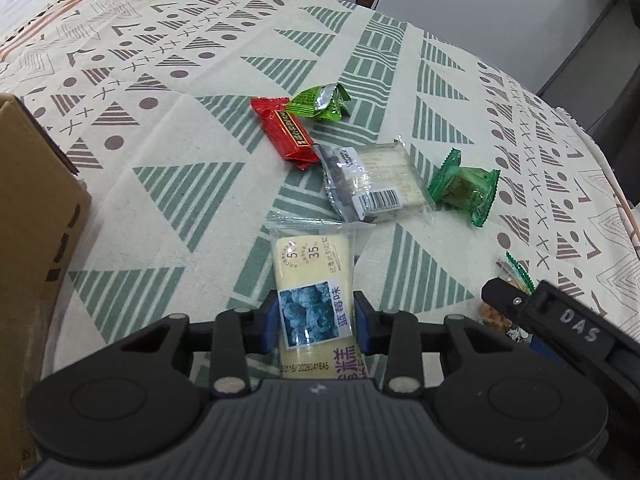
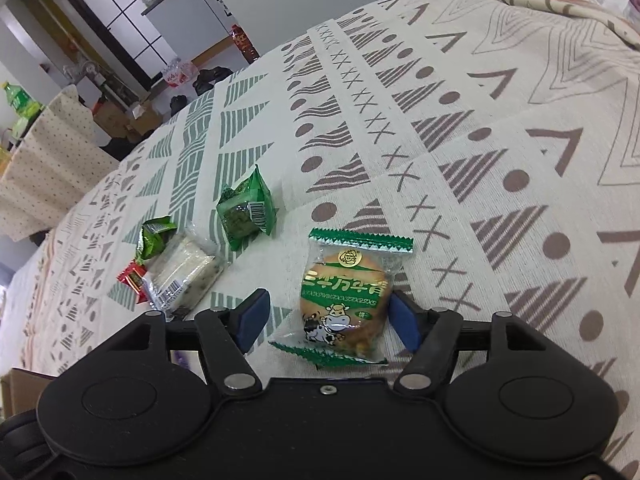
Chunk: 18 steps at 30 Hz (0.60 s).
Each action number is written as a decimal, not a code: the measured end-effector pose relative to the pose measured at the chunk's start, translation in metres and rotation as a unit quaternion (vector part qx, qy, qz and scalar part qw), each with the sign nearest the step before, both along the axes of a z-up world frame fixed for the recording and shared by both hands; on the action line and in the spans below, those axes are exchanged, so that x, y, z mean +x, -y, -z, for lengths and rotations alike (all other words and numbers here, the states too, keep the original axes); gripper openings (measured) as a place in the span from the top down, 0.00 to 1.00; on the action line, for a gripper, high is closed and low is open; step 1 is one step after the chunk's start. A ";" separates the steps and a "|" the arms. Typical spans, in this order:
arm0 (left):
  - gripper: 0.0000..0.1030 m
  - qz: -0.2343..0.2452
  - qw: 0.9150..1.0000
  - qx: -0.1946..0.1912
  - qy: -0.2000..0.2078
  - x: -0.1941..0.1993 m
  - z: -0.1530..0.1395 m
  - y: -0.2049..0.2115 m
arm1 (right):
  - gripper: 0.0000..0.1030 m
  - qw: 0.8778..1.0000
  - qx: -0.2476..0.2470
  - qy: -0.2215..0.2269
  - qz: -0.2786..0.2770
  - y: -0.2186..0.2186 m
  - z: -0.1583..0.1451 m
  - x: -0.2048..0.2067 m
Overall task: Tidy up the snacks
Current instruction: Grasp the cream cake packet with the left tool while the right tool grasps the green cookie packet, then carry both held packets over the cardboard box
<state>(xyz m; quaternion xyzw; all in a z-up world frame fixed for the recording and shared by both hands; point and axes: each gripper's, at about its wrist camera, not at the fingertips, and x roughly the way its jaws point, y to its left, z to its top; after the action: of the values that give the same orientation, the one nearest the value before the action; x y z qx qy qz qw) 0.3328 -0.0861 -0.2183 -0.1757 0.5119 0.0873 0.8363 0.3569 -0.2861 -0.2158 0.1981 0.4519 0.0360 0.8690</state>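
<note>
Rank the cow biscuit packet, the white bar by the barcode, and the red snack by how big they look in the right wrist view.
1. cow biscuit packet, though nearest the camera
2. white bar
3. red snack, partly hidden

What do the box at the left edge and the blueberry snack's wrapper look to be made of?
Box: plain brown cardboard, matte, with a raw flap edge. Blueberry snack wrapper: thin clear plastic film, glossy, showing glare, crimped seal and the pale bar inside, between the left gripper pads.
</note>
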 end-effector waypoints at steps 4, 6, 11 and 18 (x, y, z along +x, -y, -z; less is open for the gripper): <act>0.66 -0.002 1.000 -0.001 0.000 -0.003 -0.001 -0.004 | 0.36 0.998 -0.053 0.004 -0.019 -0.013 0.001 0.003; 0.67 -0.004 1.000 0.000 -0.004 -0.005 -0.002 -0.006 | 0.38 0.997 -0.077 0.004 -0.026 -0.018 0.001 0.004; 0.67 -0.011 1.000 0.008 -0.006 -0.016 -0.010 -0.015 | 0.53 0.993 -0.116 -0.002 -0.040 -0.022 -0.001 0.000; 0.68 -0.022 0.999 0.025 0.002 -0.029 -0.028 -0.027 | 0.54 0.998 -0.055 -0.010 -0.032 -0.015 -0.012 -0.012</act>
<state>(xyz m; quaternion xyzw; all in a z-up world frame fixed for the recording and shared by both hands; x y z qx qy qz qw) 0.3036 -0.0591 -0.1900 -0.1662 0.5043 0.1180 0.8391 0.3450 -0.2715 -0.2042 0.1360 0.4680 0.0369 0.8724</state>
